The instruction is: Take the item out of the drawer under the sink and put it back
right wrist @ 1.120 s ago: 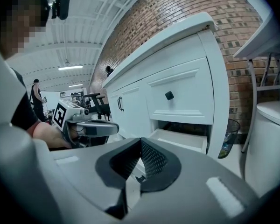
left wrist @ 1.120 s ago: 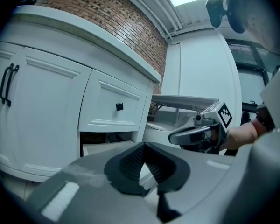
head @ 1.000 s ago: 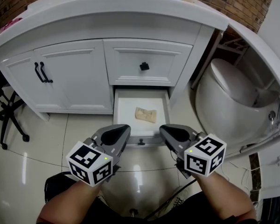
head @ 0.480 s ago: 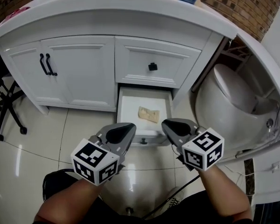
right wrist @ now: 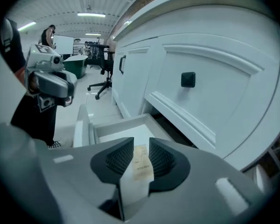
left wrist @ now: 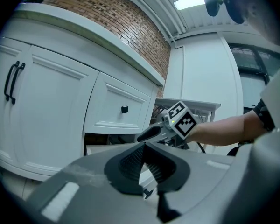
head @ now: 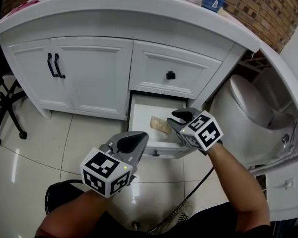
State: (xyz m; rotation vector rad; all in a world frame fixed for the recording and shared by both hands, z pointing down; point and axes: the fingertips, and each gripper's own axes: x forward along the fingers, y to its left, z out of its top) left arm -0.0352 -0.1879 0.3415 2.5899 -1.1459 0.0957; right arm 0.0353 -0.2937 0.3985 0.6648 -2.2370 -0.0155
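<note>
The bottom drawer [head: 142, 125] under the sink stands pulled out, and a tan packet [head: 160, 125] lies flat on its white floor. My right gripper [head: 181, 117] hovers over the drawer's right side, just right of the packet, open. In the right gripper view the packet [right wrist: 141, 164] shows through the gap of the right gripper [right wrist: 141, 146], lying in the drawer [right wrist: 84, 125] and untouched. My left gripper [head: 134, 143] hangs in front of the drawer's front panel, shut and holding nothing. The left gripper [left wrist: 143, 148] looks toward the right gripper [left wrist: 151, 133].
Above the open drawer is a shut drawer with a black knob [head: 171, 75]. Cabinet doors with black handles [head: 53, 65] are to the left. A white toilet [head: 248, 113] stands close on the right, an office chair [head: 2, 108] at far left, a cable [head: 191, 200] on the floor tiles.
My right gripper has moved forward from in front of the drawer to over its right side, near the packet. The left gripper has stayed about where it was.
</note>
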